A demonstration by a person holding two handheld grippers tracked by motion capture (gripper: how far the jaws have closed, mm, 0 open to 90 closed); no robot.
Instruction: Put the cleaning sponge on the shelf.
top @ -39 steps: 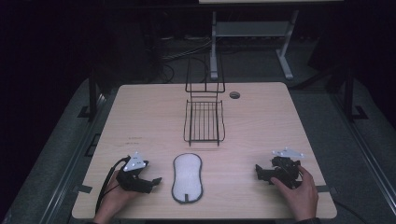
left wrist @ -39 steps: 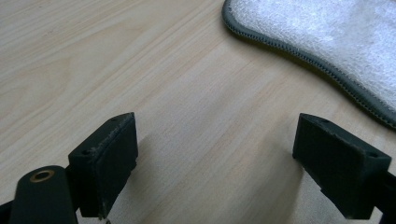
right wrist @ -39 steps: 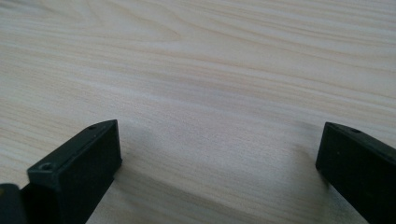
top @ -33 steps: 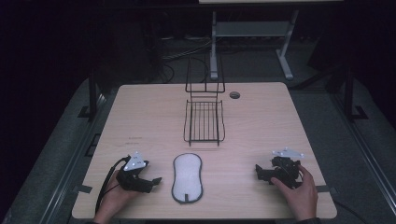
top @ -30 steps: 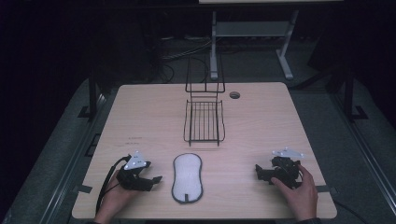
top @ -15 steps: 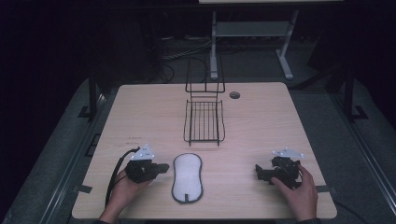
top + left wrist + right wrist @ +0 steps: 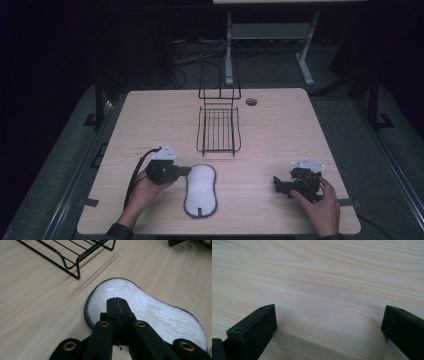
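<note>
Pale wooden bench point(image 7: 280, 135), dark room behind. Left tongs point(image 7: 117, 305) pressed together over white insole point(image 7: 152, 310), probably reaching; next, spreading to pinch its edge. Right tongs point(image 7: 327, 325) spread, resting empty.

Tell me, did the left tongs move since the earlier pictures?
Yes. The left tongs moved right toward the white pad, now reaching its edge.

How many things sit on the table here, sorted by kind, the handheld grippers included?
Black wire rack: 1
White fleecy insole with dark edging: 1
Handheld grippers: 2, the left gripper shut with its fingers over the insole's edge, the right gripper open on bare wood
Total: 4
</note>
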